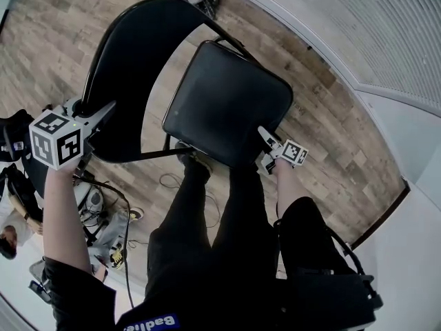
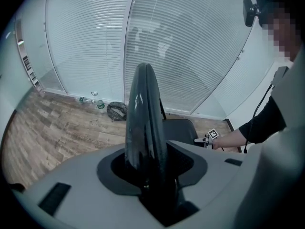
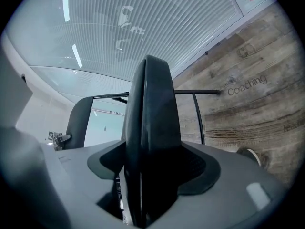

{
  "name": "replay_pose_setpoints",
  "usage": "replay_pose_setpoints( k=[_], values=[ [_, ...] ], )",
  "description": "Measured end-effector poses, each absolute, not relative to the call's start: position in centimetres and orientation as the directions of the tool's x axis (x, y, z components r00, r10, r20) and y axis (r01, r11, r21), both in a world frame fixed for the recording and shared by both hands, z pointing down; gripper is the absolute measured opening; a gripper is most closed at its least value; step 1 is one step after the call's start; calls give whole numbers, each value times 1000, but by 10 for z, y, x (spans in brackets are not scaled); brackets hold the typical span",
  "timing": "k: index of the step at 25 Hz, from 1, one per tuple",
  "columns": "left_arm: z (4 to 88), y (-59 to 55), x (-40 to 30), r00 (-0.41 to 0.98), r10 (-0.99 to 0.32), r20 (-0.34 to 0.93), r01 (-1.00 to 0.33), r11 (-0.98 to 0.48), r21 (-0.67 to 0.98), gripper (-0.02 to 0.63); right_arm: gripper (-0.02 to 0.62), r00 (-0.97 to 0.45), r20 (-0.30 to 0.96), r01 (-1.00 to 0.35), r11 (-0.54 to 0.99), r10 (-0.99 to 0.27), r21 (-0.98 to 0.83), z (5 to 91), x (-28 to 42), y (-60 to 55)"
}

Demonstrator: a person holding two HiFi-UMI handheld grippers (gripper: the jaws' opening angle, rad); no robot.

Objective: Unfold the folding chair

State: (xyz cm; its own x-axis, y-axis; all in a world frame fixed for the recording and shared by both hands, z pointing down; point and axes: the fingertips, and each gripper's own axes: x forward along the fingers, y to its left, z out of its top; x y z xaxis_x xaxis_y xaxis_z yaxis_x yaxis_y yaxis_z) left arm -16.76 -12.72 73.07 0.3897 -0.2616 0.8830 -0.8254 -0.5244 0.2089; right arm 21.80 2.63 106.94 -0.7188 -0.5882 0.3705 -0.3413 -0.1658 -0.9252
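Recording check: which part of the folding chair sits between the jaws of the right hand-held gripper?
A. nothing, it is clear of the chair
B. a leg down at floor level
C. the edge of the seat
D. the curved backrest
C: in the head view the right hand-held gripper straddles the near corner of the seat, whose edge fills its jaws in its own view. The left hand-held gripper is on the backrest.
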Motion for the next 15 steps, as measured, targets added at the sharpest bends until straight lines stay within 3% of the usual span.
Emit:
replay_pose_setpoints(
  k=[9,15],
  values=[
    [723,-131,-176,326,-264,908,-843,-517,152,228,319,-556,647,-599,-287,-522,-747,1052,250,48],
    [697,-135,-182,300,-309,903,-859,-499,115,232,319,-543,708,-695,-231,-452,-680,997,273,62]
  ],
)
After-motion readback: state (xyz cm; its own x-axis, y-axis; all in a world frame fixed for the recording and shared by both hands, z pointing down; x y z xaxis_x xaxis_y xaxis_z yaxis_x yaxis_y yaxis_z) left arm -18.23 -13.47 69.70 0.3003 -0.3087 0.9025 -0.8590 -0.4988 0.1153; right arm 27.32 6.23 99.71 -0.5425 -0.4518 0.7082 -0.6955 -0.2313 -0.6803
